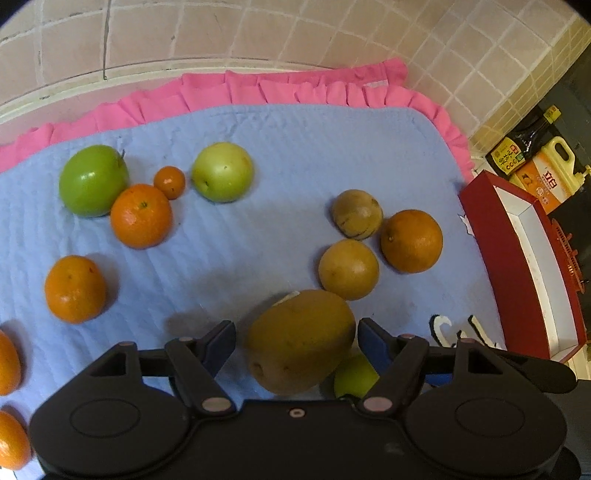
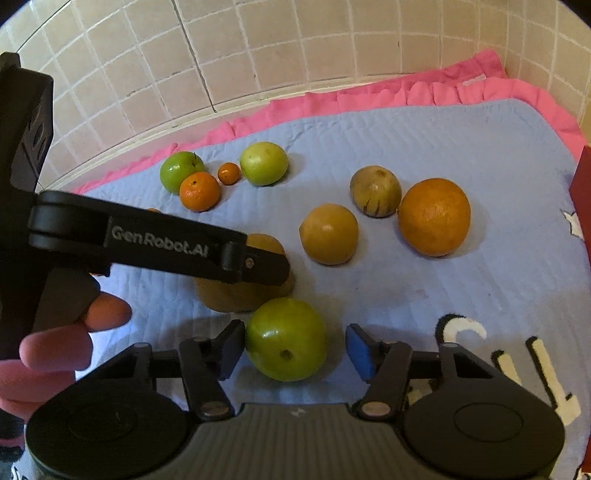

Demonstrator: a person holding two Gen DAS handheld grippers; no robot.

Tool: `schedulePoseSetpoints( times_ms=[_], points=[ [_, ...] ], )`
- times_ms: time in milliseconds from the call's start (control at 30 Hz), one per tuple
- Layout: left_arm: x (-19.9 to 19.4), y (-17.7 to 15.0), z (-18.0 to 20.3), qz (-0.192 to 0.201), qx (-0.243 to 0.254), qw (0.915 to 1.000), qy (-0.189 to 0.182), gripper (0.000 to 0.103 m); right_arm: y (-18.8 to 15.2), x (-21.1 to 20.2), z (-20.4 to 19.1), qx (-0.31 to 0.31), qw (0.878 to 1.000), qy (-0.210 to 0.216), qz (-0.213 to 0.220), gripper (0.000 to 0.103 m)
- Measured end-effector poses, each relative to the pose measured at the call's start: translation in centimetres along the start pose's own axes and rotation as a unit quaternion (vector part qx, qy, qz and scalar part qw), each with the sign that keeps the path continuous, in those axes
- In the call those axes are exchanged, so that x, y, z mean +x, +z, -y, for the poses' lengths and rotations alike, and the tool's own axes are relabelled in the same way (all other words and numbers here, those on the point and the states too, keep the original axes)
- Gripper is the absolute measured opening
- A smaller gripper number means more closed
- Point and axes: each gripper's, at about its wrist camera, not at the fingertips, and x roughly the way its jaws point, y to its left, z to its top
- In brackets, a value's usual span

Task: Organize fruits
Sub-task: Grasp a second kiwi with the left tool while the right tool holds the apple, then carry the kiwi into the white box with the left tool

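Note:
Fruits lie scattered on a blue quilted mat. My left gripper is open, its fingers on either side of a big brown pear; a gap shows on the left side. My right gripper is open around a green apple, which also shows in the left wrist view. The left gripper's body crosses the right wrist view over the pear. Farther off lie two green apples, several oranges and two brownish fruits.
A red box with a white inside stands at the mat's right edge. Bottles stand behind it. A tiled wall runs along the back. The mat has a pink frill.

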Motion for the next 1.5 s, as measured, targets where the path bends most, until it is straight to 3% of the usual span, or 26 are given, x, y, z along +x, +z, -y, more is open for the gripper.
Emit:
schedulePoseSetpoints(
  times_ms=[67,167,367,600,767,867,1033,1167,1333,1500],
  points=[
    [0.1,-0.2,0.1,-0.001,-0.001,1.0000,0.004,0.086,-0.1,0.1,0.1,0.002,1.000,0.006,-0.001,0.054],
    [-0.1,-0.3,0.3,0.000,0.003,1.0000,0.004,0.076,-0.1,0.0,0.3,0.009,1.000,0.013,0.002,0.051],
    [-0.9,-1.2,1.7,0.013,0.031,0.9990,0.030,0.075,-0.6,-1.1,1.0,0.018,1.000,0.023,0.011,0.051],
    [-3.3,-0.4,3.5,0.049,0.043,0.9977,0.020,0.075,-0.6,-4.1,2.2,0.029,0.998,0.025,0.041,0.051],
    [-5.6,1.8,6.2,0.092,0.061,0.9938,-0.009,0.075,-0.4,-7.9,3.9,0.049,0.995,0.008,0.084,0.051],
    [-6.4,3.7,7.7,0.107,0.060,0.9908,-0.057,0.075,-0.5,-10.6,5.8,0.069,0.991,-0.010,0.114,0.051],
    [-6.2,6.4,12.9,0.132,0.110,0.9812,-0.087,0.075,-1.1,-15.4,10.3,0.109,0.978,-0.064,0.167,0.051],
    [-4.2,8.4,18.2,0.128,0.155,0.9714,-0.126,0.075,-1.9,-18.1,14.8,0.149,0.964,-0.112,0.189,0.051],
    [-0.1,10.0,25.8,0.100,0.218,0.9589,-0.151,0.075,-3.6,-20.3,20.6,0.198,0.945,-0.169,0.200,0.051],
    [5.6,10.4,31.7,0.056,0.251,0.9524,-0.164,0.075,-5.5,-20.5,25.3,0.237,0.933,-0.198,0.187,0.051]
  ],
)
